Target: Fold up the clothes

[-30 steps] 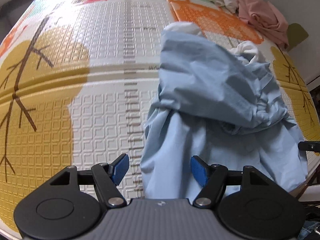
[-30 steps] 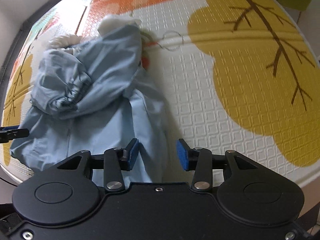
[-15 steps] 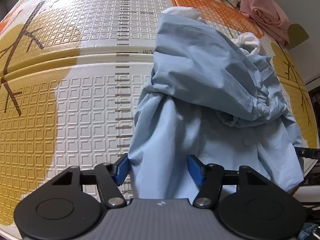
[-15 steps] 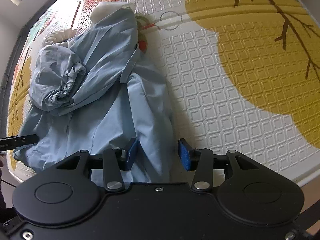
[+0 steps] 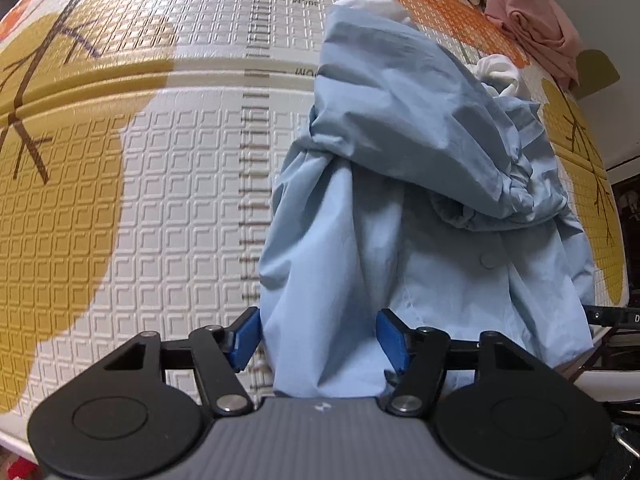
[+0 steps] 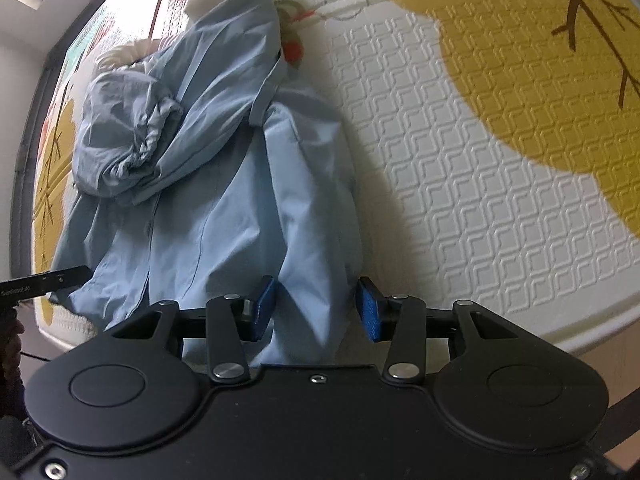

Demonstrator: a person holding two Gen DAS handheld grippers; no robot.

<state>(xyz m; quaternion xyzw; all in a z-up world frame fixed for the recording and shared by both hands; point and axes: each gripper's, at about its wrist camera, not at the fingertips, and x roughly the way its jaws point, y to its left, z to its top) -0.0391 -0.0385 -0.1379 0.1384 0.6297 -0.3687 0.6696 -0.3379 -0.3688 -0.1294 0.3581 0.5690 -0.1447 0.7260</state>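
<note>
Light blue jacket [image 5: 400, 200] crumpled, sleeve bunched, on play mat [image 5: 160, 200].

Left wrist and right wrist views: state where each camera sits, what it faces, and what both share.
Left wrist: sits behind the left tongs, open, facing along the crumpled light blue jacket toward a pink cloth pile.
Right wrist: sits behind the right tongs, open, facing the same jacket on the embossed patterned foam mat.
Shared: the jacket's near hem lies between both tongs' blue pads.
</note>
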